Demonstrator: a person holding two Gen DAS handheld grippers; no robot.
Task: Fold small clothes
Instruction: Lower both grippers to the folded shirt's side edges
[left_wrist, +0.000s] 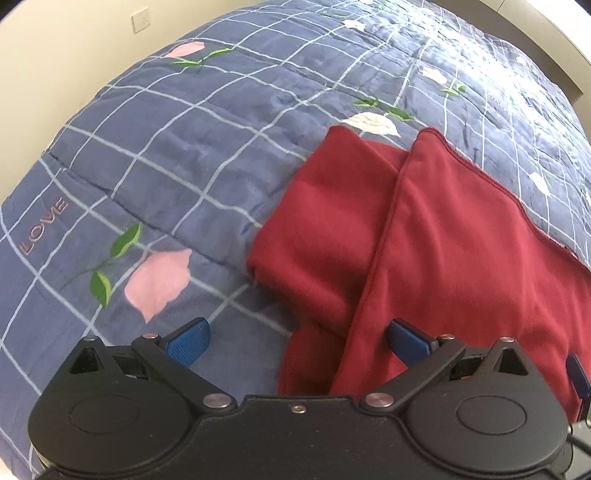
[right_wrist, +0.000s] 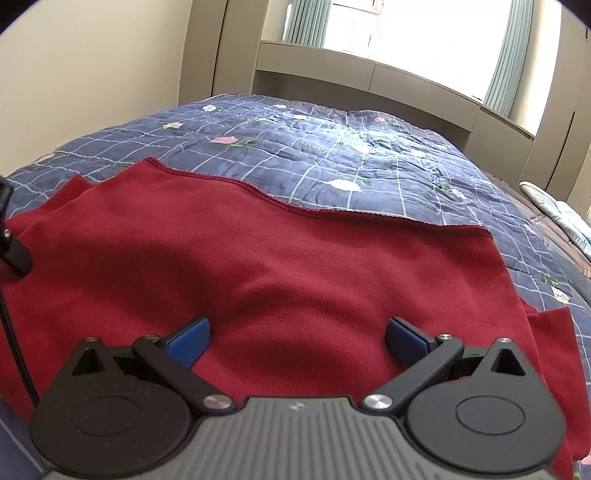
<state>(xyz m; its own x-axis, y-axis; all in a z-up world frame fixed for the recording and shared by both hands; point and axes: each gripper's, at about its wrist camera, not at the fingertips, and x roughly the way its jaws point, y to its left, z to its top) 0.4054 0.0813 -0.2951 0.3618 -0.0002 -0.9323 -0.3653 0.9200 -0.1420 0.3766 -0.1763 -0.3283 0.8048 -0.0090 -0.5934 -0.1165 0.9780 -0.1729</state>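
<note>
A dark red garment (left_wrist: 436, 236) lies partly folded on a blue checked quilt (left_wrist: 177, 155), one layer folded over another. My left gripper (left_wrist: 297, 341) is open and empty, low over the garment's near left edge; its right pad sits over the red cloth, its left pad over the quilt. In the right wrist view the red garment (right_wrist: 258, 258) fills the foreground, its stitched hem running across the far side. My right gripper (right_wrist: 297, 341) is open and empty just above the cloth. Part of the left gripper (right_wrist: 13, 251) shows at the left edge.
The quilt (right_wrist: 369, 158) covers a bed with flower prints and the word LOVE (left_wrist: 42, 225). A beige wall with a socket (left_wrist: 142, 20) is at the left. A headboard shelf (right_wrist: 369, 81) and a bright window lie beyond the bed. A pillow (right_wrist: 554, 210) lies at right.
</note>
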